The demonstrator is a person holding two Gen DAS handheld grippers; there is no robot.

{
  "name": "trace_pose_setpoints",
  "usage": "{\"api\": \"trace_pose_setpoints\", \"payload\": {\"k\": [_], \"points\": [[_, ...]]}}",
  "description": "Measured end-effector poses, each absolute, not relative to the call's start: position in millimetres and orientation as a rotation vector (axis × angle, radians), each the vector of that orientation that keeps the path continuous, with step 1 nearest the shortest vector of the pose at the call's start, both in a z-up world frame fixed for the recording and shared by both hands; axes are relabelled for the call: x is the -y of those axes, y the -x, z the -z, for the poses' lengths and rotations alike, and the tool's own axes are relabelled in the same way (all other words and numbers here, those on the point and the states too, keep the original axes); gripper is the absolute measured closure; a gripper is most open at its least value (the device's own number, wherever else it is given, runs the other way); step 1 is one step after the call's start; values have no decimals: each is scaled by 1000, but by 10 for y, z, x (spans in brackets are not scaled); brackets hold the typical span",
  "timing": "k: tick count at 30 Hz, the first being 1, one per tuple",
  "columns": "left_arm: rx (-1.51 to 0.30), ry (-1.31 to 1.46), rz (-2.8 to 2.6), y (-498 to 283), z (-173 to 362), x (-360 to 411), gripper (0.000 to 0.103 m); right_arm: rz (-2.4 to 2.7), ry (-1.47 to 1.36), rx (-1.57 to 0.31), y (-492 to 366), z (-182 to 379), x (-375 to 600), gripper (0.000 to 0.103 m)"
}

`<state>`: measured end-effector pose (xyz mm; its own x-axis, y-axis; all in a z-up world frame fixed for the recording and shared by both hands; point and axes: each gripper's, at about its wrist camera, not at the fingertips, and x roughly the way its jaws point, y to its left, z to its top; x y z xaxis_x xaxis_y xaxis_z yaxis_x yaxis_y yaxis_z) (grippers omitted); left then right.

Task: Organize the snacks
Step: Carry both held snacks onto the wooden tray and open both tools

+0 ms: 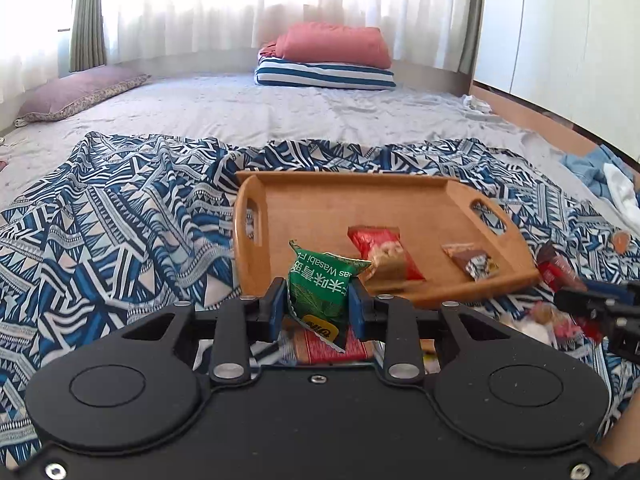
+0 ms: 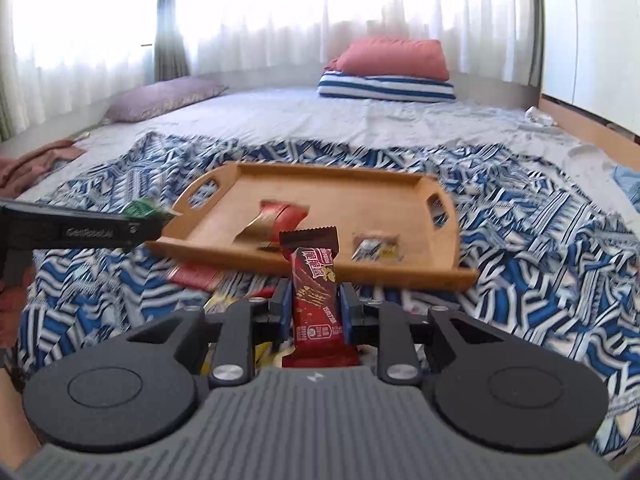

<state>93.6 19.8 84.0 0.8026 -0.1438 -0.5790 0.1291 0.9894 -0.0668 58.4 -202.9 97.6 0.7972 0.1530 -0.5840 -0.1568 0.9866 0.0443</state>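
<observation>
My left gripper point(image 1: 318, 304) is shut on a green wasabi-pea packet point(image 1: 320, 284), held upright just in front of the wooden tray point(image 1: 320, 200). My right gripper point(image 2: 314, 312) is shut on a dark red chocolate bar wrapper point(image 2: 314, 284), also upright and short of the tray point(image 2: 360, 196). On the tray lie a red snack packet point(image 1: 384, 252) and a small brown-and-white packet point(image 1: 472, 264). The right gripper with its red bar shows at the right edge of the left wrist view point(image 1: 592, 304). The left gripper reaches in from the left of the right wrist view point(image 2: 132, 226).
Several loose snacks lie on the blue patterned blanket point(image 1: 120, 220) under both grippers, including a red packet point(image 2: 196, 274). The tray sits on this blanket on a grey bed point(image 1: 280, 108). Folded bedding point(image 1: 328, 60) and a purple pillow point(image 1: 80, 92) lie far back. White wardrobe doors point(image 1: 560, 40) stand at right.
</observation>
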Motion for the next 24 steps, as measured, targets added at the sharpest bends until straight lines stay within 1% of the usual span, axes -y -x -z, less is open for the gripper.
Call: {"api": "trace_pose_setpoints", "payload": {"k": [5,10,16,24], "points": [[-641,63,128,-1243,-882,-202,73,-164,-45,-632,-1035,-1107,2313,74],[-646,63,109,-1536,-814,-138,73,-121,-129,-665,-1546,-1149,2606,74],[-684,42,101,-1818,-608,-2,73,-56,-113,-755,-1969,-873,2695,74],[-713,42,86,-2047,-395,74,73,-17,-33,-835,-2200,-475,2563,74]]}}
